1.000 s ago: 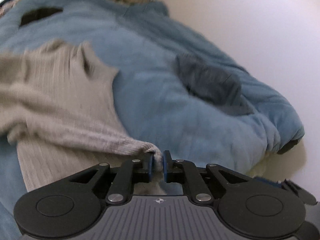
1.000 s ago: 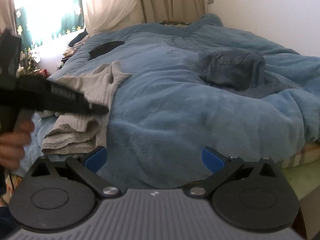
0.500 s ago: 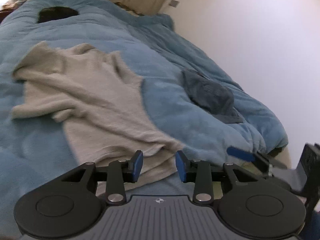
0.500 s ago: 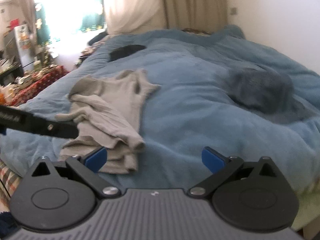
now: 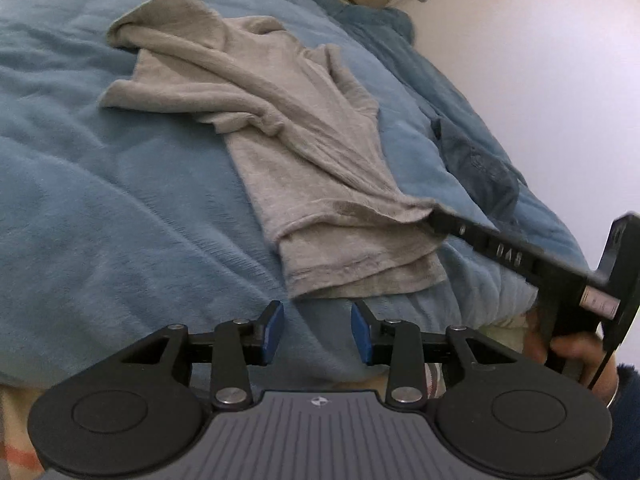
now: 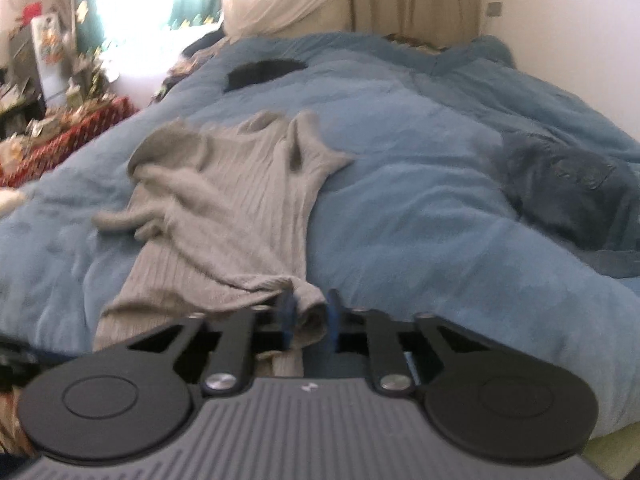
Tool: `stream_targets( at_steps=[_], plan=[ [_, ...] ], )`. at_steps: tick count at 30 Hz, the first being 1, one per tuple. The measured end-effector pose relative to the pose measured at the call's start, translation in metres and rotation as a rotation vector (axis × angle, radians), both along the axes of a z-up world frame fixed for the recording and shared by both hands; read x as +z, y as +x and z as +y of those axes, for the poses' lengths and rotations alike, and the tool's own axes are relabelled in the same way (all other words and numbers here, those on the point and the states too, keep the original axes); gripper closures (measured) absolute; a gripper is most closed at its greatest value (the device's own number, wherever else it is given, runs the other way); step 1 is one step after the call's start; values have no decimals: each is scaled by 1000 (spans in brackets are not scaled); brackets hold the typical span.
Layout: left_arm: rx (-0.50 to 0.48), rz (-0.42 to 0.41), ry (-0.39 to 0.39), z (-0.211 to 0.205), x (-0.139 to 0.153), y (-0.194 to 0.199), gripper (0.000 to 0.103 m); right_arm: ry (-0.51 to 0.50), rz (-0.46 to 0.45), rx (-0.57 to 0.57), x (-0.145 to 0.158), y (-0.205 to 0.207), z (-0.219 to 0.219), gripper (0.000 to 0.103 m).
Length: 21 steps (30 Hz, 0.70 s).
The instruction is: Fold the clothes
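A grey ribbed sweater [image 5: 304,152] lies crumpled on the blue duvet [image 5: 100,200], its hem toward me. My left gripper [image 5: 317,332] is open and holds nothing, a short way in front of the hem. In the right wrist view the sweater [image 6: 240,200] stretches away from me, and my right gripper [image 6: 309,320] is shut on a bunched fold of it near the hem. The left wrist view shows the right gripper's fingers [image 5: 440,218] reaching into that fold from the right, held by a person's hand [image 5: 568,350].
Folded blue jeans [image 6: 568,184] lie on the duvet [image 6: 400,200] to the right of the sweater. A black garment [image 6: 264,72] sits at the far end of the bed. Cluttered shelves [image 6: 48,80] stand at the left, a white wall [image 5: 540,60] at the right.
My left gripper let go of the sweater, opened and drew back. My right gripper moved in from open and closed on the sweater's fold near the hem.
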<state>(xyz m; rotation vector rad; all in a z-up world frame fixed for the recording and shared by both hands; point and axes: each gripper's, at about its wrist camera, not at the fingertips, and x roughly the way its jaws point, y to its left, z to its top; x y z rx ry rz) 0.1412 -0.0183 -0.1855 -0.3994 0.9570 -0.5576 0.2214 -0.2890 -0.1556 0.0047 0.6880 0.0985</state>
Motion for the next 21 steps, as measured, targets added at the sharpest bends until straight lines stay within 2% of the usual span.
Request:
stream_targets(
  at_steps=[2,9,13,21],
  plan=[
    [-4,-23,14,-8,-1,1,62,15,-17,-9,6,2,-2,93],
    [-12,-85,139,-36,-5,0,59,14,-91,-25,33,10,-12,94],
    [-25,-90,151,-42,-4,-4,57,5,-115,-61,45,20,-27,95],
    [-86,-104,108,-75,2,3,57,-19,-152,-151,63,33,-67,95]
  ],
)
